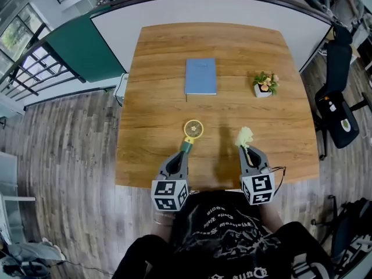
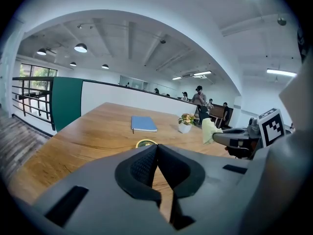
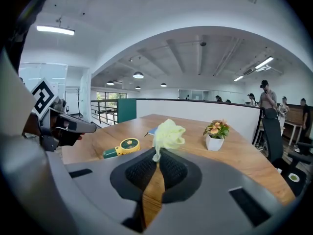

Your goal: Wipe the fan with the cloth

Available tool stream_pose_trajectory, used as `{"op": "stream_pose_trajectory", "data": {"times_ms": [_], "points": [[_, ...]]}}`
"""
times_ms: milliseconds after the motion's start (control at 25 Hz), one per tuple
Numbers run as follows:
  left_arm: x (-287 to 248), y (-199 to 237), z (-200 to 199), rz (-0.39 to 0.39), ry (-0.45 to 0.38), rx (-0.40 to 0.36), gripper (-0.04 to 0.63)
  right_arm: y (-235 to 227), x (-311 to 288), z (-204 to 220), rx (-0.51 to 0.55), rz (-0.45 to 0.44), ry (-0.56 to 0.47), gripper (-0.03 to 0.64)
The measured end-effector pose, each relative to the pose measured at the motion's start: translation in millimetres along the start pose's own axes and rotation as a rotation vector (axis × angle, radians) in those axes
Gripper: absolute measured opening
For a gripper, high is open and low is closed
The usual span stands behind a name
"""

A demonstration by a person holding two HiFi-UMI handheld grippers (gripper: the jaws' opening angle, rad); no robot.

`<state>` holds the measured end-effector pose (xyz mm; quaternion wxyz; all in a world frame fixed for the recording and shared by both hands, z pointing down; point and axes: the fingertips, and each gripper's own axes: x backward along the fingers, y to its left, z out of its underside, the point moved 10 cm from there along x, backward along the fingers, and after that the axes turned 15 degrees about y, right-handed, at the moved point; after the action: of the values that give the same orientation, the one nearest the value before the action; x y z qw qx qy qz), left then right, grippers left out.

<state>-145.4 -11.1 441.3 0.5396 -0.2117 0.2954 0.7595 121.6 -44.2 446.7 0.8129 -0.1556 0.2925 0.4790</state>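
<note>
With the left gripper (image 2: 157,152) pressed together on nothing, the cloth (image 3: 168,133) pinched in the right gripper (image 3: 159,156) may shove the loose fan (image 3: 128,145)

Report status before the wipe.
Left hand-held gripper shut, empty, beside fan handle. Right hand-held gripper shut on cloth. Fan flat on table, cloth not touching it. Notebook and potted plant farther back, clear of the path.
</note>
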Motion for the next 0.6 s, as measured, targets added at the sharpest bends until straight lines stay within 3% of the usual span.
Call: {"op": "stream_pose_trajectory", "data": {"times_ms": [120,320,600], "points": [[1,-1,0,0.004,-0.013,0.004,0.020,0,0,-1,0.001,-0.001,0.002,0.028],[3,1,-4,-0.053,-0.020,-0.027,0.020,-4,2,-6,-0.049,-0.029,-0.021,0.028],[12,6,-13,-0.112,-0.049,-0.057,0.020,-4,-1,-13,0.062,-0.018,-0.002,0.028]]}}
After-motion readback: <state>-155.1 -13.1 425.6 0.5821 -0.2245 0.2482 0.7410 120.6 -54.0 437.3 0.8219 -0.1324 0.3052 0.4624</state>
